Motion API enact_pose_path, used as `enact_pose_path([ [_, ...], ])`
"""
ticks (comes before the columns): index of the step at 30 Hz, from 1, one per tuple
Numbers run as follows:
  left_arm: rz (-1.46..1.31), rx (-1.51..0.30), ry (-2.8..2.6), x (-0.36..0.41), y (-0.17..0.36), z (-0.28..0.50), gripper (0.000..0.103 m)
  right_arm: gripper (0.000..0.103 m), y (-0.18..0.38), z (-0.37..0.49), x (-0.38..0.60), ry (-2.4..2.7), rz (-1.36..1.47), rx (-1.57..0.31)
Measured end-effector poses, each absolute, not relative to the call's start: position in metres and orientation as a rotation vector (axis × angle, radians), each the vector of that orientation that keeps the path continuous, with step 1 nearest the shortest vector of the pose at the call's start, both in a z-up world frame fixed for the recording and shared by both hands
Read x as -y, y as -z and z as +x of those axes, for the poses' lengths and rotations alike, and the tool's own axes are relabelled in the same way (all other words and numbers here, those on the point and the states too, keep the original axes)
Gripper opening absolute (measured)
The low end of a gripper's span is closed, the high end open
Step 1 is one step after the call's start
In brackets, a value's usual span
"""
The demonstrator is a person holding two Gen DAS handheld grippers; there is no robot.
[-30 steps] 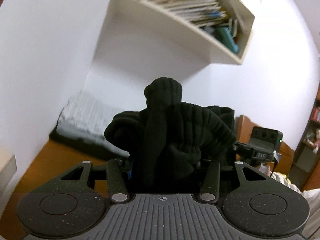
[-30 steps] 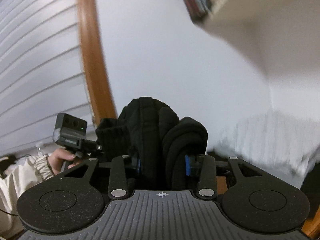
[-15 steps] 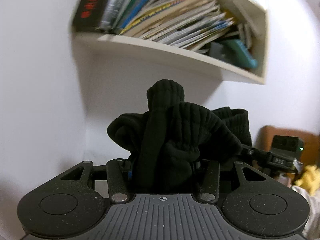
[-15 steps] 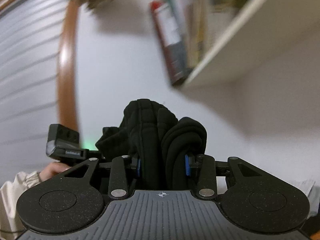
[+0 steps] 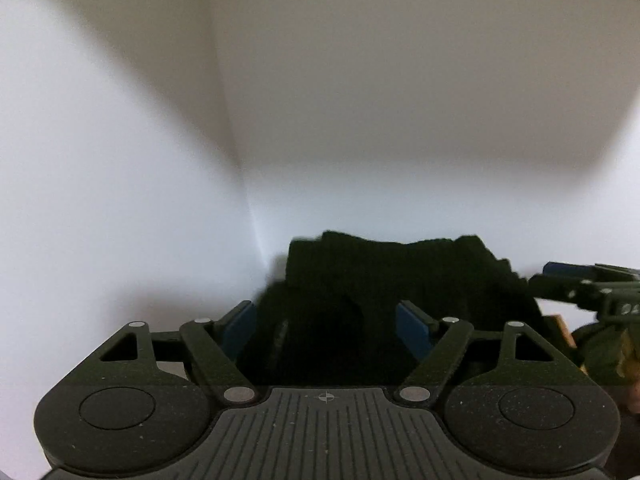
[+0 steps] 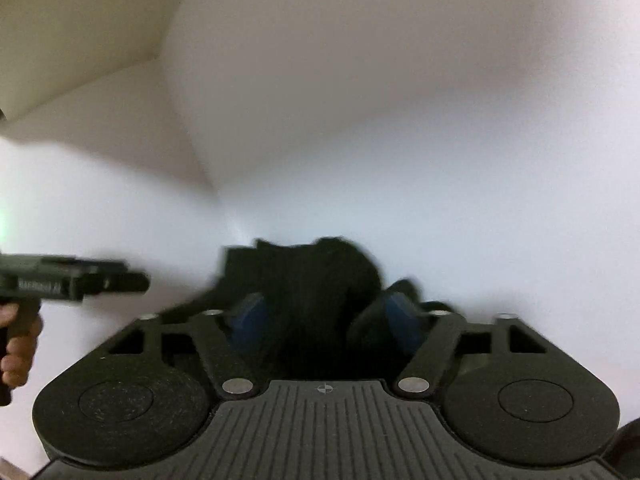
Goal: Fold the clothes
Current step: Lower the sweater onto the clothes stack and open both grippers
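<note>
Black garment [image 5: 400,280], knitted and ribbed by the look of it, though blurred, bunched low in the centre of the left wrist view, rising above and between the two blue pads. Left gripper [image 5: 326,320] spread wide, blue pads [image 5: 240,322] standing clear of each other with the dark cloth lying loose in the gap; no sign of pinching. Fabric trailing off to the right of the frame toward the other tool [image 5: 588,292], seen at mid-right as a blurred black bar.

In the right wrist view, same black garment [image 6: 316,276] heaped at lower centre, a soft lumpy mass with a rounded fold on its right. Right gripper [image 6: 326,320] likewise parted, rounded blue pads [image 6: 248,316] angled outward, cloth sitting between them and draped partly over the right one. Matte black, speckled plastic on both tool bodies, round discs at either side, a ribbed grey plate in the middle, silver rivets at the linkage joints.

At the left edge of the right wrist view, a hand [image 6: 18,344] wrapped round the grip of the left tool, bar pointing right across the frame.

Behind everything, plain white walls [image 5: 360,100] meeting in a corner, smooth and featureless; a cream panel [image 6: 72,20] at upper left of the right wrist view. No containers in sight.
</note>
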State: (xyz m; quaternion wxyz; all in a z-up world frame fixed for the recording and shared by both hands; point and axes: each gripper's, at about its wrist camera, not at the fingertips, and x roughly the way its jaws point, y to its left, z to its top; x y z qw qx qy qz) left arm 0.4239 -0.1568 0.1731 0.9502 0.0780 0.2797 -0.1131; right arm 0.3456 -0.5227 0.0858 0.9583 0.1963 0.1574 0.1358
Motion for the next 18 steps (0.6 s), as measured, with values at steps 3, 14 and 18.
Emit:
enact_pose_path([
  [3, 0.128, -0.560, 0.234, 0.157, -0.164, 0.420, 0.085, 0.073, -0.084, 0.333, 0.519, -0.349, 0.349, -0.270],
  [14, 0.053, -0.538, 0.217, 0.155, -0.155, 0.376, 0.103, 0.068, -0.074, 0.320, 0.458, -0.451, 0.041, -0.424],
  [18, 0.052, -0.550, 0.195, 0.158, -0.155, 0.349, 0.103, 0.086, -0.083, 0.314, 0.460, -0.338, 0.079, -0.454],
])
